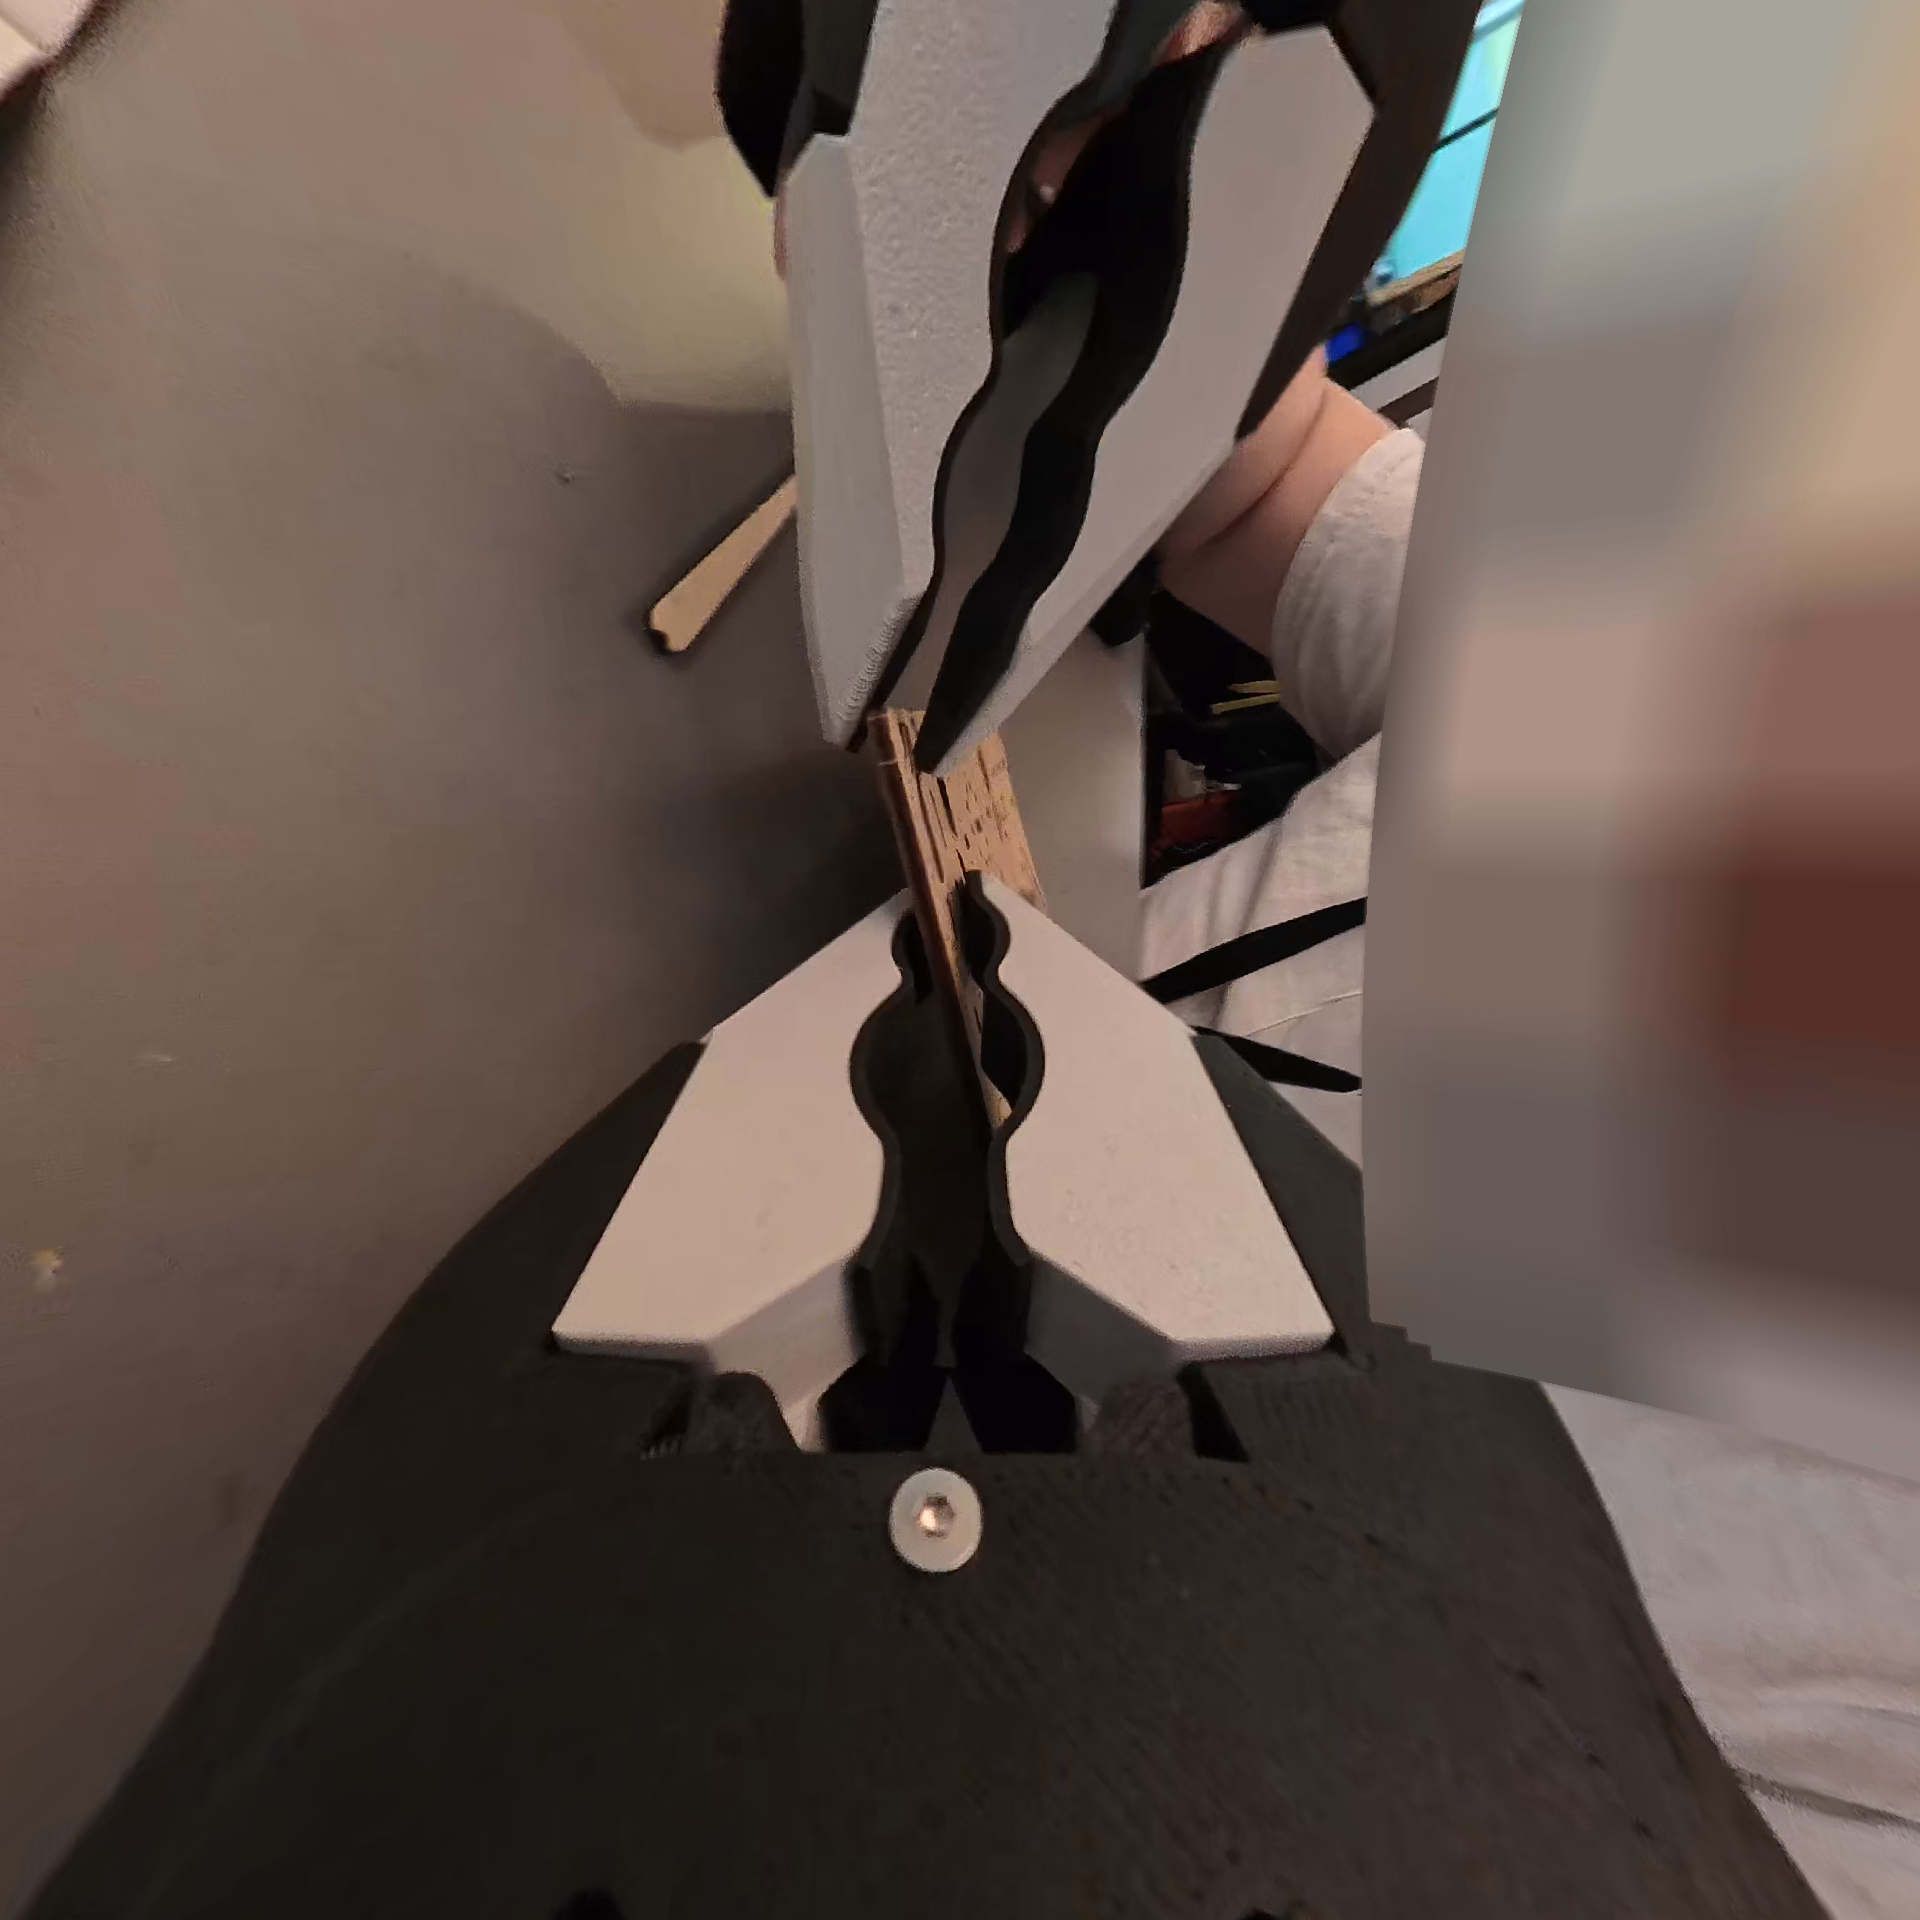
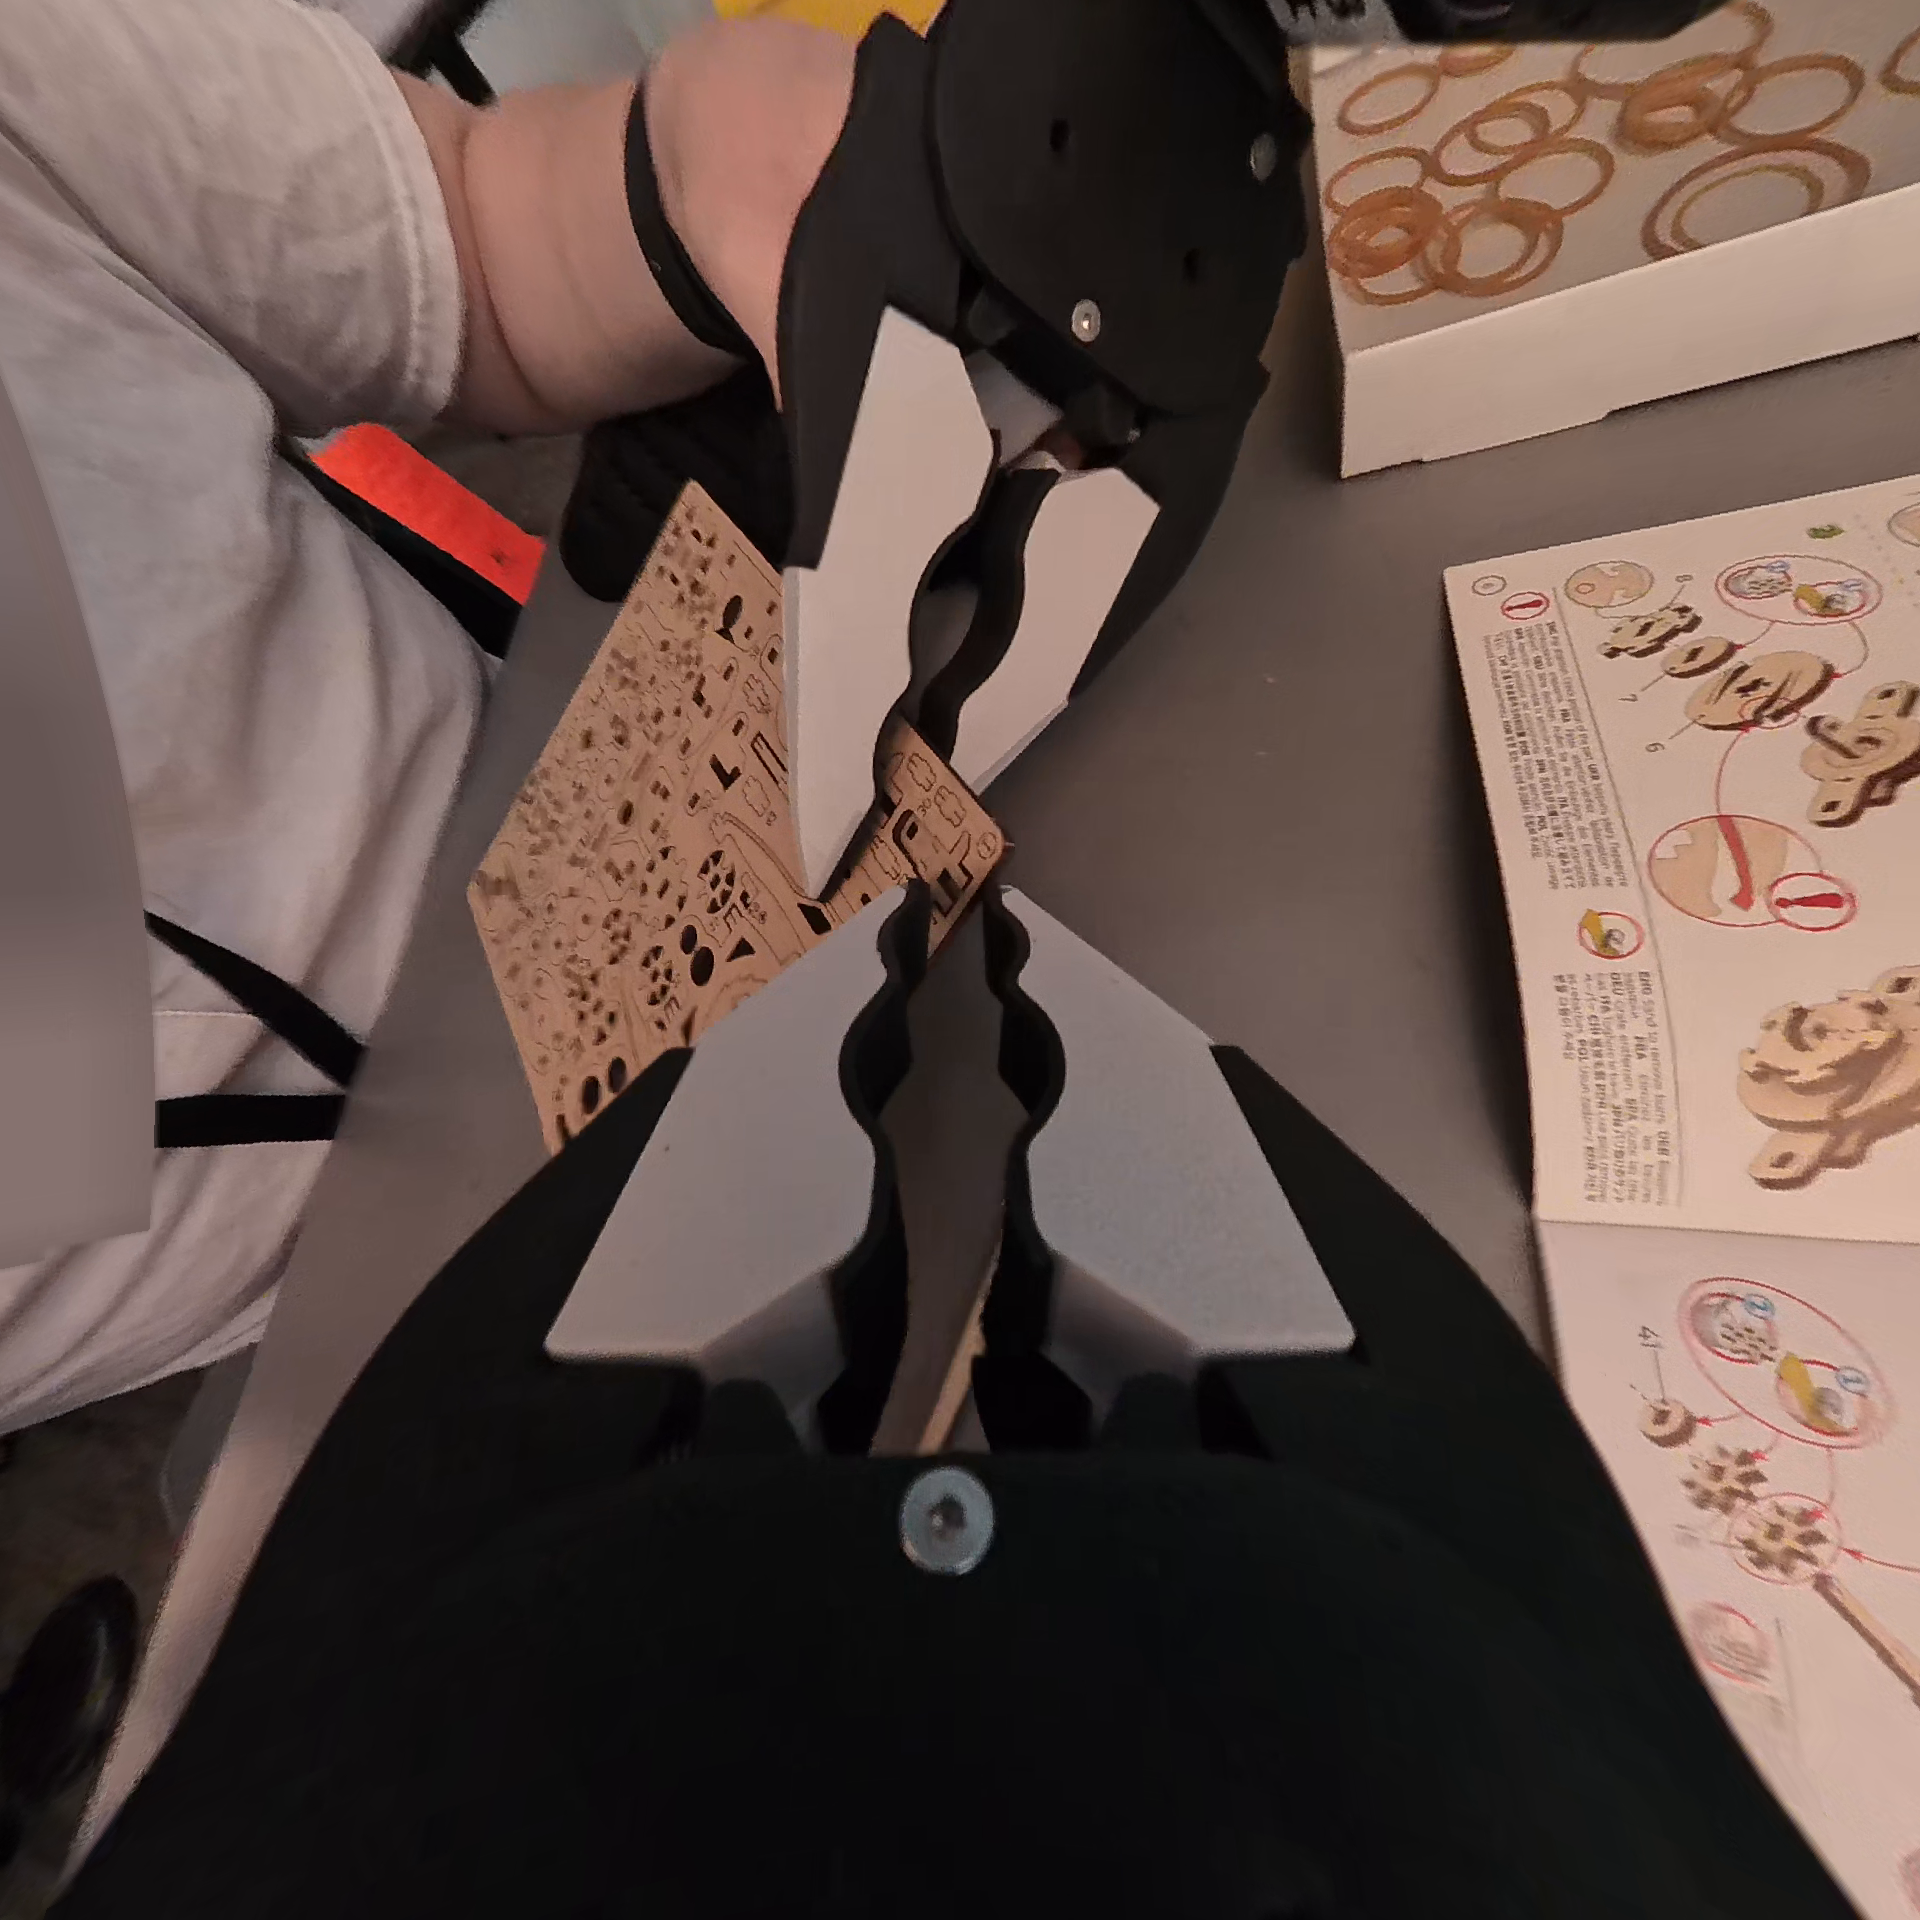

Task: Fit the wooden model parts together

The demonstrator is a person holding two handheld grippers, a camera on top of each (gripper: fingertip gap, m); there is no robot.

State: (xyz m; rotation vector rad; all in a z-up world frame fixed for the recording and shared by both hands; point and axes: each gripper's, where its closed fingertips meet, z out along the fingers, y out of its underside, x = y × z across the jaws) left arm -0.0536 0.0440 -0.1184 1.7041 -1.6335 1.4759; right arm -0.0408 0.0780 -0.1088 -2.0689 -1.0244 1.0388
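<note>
At the centre of both views, the left claw [image 1: 951,925] and the right claw [image 2: 961,904] are each clamped on the same laser-cut wooden sheet [image 2: 644,831], held above the grey bench [image 2: 1247,831]. In the right wrist view the left claw [image 2: 842,873] comes down from the top, an instruction sheet [image 2: 1714,883] lies at right, and a white box of wooden rings [image 2: 1558,187] sits upper right

From behind the left hand-held gripper [image 1: 940,914] we look forward along its fingers, very near the wooden sheet [image 1: 961,821]. From behind the right hand-held gripper [image 2: 951,904] we look down over the grey tabletop [image 2: 1247,831]. Both views share that sheet [image 2: 644,831] and the opposing gripper, facing each other closely.
</note>
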